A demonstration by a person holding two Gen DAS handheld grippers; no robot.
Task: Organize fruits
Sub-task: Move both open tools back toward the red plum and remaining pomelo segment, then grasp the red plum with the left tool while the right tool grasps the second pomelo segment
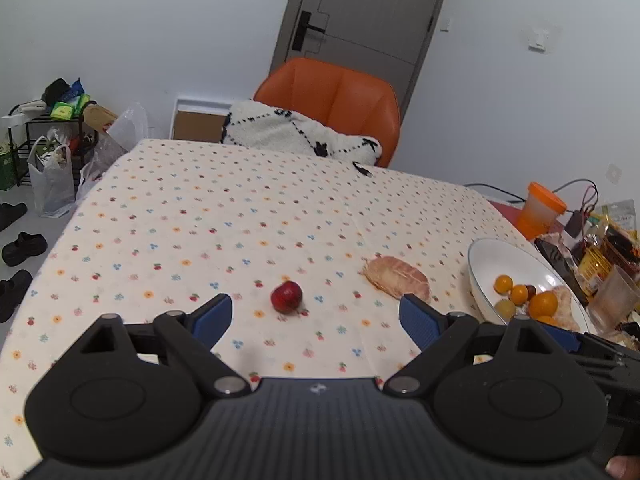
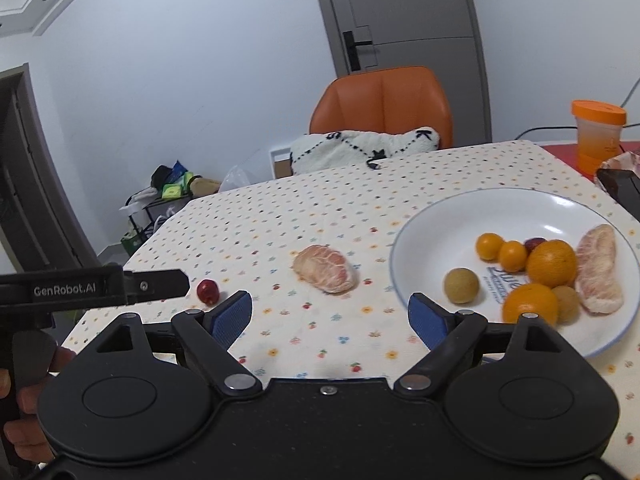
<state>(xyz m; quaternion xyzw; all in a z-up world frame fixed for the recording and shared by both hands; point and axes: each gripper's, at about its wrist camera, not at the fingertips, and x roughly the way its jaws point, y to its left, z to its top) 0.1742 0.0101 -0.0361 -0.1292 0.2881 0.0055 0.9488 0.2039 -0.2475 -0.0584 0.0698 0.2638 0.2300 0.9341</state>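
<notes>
Judging by the white bowl (image 2: 516,216), two fruits are left outside it: the red fruit (image 1: 286,297) lined up by the wide-open, empty left gripper (image 1: 316,316), and the peeled pomelo piece (image 2: 325,269) just left of the bowl ahead of the equally open, empty right gripper (image 2: 331,316), so a closing grab is probably needed next.

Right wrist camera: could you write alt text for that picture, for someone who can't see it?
An open right gripper hovers over a flower-print tablecloth, facing a peeled pomelo piece lying loose beside a white plate of oranges and other small fruit. A small red fruit lies further left, near the left gripper; an orange chair stands behind.
</notes>
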